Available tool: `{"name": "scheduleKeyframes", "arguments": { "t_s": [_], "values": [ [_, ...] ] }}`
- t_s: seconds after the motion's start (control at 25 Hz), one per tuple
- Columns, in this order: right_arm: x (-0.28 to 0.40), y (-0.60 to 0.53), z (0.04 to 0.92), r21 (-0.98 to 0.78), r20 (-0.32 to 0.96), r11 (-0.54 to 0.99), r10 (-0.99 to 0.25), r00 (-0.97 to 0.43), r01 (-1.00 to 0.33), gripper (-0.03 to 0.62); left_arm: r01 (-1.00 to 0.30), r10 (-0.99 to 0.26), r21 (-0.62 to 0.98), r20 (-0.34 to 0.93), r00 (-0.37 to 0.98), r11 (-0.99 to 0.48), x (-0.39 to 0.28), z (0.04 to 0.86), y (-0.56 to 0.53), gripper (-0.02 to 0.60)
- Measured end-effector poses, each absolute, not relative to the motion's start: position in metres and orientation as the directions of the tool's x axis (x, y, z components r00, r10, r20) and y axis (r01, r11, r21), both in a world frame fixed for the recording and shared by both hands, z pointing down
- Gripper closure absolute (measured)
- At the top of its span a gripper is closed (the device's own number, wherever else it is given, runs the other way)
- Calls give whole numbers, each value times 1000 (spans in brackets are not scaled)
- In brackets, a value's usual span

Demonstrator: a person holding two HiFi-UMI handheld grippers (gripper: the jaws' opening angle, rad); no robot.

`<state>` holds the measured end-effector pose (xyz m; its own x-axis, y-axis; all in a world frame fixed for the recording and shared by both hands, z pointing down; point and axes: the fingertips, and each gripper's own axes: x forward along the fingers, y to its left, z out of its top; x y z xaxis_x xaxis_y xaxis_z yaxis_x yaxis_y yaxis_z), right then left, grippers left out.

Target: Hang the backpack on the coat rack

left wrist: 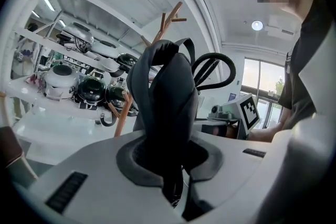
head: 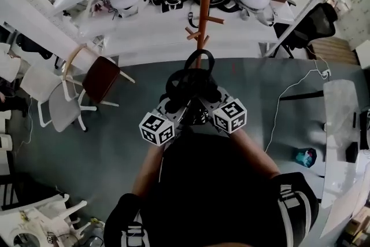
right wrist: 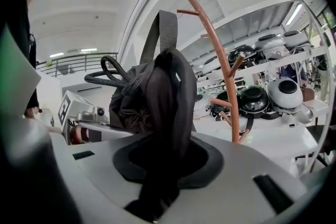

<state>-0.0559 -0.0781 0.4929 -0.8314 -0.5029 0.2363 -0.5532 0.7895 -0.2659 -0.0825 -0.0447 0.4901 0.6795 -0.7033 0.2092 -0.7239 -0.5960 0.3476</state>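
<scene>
**Grip.** The left hand-held gripper has its jaws closed on a fold of black backpack fabric, which fills the gap and runs down between them. The right hand-held gripper is clamped on the same bag in the same way. The backpack is held off the floor between the two.

**Cross-check.** Only the head view shows both hand-held grippers side by side, with the bag bunched just ahead of their tips and its top loop standing up. Each gripper view shows the other's marker cube just beyond the bag.

**Ahead.** The orange-brown coat rack stands beyond the bag and apart from it. It is right of the bag in the right gripper view and partly hidden behind it in the left. Its pegs show bare.

**Far.** Behind the rack are white shelves of rounded black and white units. A brown-seated chair, seen in the head view alone, stands well left of the left hand-held gripper.
</scene>
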Motion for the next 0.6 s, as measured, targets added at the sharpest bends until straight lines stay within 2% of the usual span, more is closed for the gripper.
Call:
{"name": "scheduleKeyframes", "arguments": {
  "t_s": [0.6],
  "values": [
    [-99,-115,508,-307,250,705,-589,-769,-640,488,-676,-614,305,283,737,-671,-138,506,-89,502]
  ]
}}
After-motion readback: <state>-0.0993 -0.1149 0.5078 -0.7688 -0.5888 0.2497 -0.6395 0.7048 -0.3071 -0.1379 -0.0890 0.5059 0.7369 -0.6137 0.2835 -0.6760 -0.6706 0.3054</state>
